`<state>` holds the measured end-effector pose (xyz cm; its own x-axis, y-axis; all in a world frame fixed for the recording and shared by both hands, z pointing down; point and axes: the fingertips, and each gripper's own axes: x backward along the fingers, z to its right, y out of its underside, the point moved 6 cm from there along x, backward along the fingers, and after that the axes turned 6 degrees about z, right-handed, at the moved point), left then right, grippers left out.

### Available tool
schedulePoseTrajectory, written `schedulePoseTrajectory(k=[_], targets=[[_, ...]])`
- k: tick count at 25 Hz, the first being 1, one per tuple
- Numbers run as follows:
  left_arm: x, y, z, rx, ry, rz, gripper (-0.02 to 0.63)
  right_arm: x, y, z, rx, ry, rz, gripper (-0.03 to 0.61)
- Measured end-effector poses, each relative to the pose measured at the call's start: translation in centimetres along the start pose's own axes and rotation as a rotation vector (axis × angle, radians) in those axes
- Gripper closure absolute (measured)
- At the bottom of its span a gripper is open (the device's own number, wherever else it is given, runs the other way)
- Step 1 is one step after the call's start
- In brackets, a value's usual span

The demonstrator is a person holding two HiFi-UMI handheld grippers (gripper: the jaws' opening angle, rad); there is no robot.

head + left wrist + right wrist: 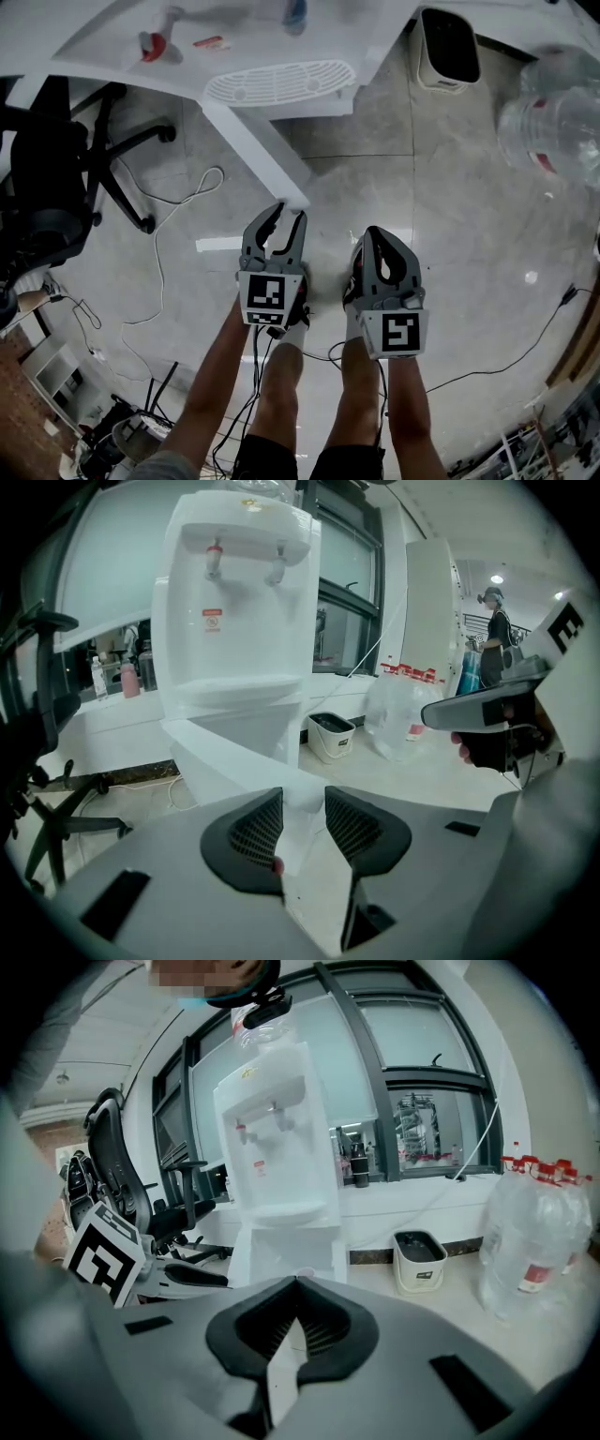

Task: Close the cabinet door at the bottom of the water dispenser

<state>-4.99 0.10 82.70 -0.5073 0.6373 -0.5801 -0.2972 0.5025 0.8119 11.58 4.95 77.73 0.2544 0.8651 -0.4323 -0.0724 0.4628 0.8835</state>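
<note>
While the cabinet door (255, 142) at the foot of the water dispenser (239, 621) stands wide open, jutting out over the tiled floor (450, 234) toward the person, the left tool (287, 217) sits at its free end. That tool is released: its jaws stand apart with the door's outer edge between them, and a gap shows beside the edge in the head view. The right tool (298, 1281) is clenched on nothing, tips together, held just beside the left one and clear of the door. A black office chair (47, 187) stands to the left of the dispenser; a small bin (448, 47) and a large clear water bottle (553, 122) stand to its right.
</note>
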Motion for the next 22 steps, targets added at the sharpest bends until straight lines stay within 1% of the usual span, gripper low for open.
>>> schedulePoseTrajectory(k=[3,14,22], targets=[[-1.0,-0.7,0.7,0.004,0.008,0.002,0.456,0.1,-0.3,1.2,-0.014,0.018,0.016,0.561],[-4.9,-3.2,2.8,-0.044,0.021,0.008,0.463,0.0,-0.6,5.6,-0.047,0.063,0.031,0.561],[-7.4,-5.3,3.4,-0.069,0.025,0.014,0.463,-0.2,-1.7,8.7,-0.058,0.100,0.042,0.561]])
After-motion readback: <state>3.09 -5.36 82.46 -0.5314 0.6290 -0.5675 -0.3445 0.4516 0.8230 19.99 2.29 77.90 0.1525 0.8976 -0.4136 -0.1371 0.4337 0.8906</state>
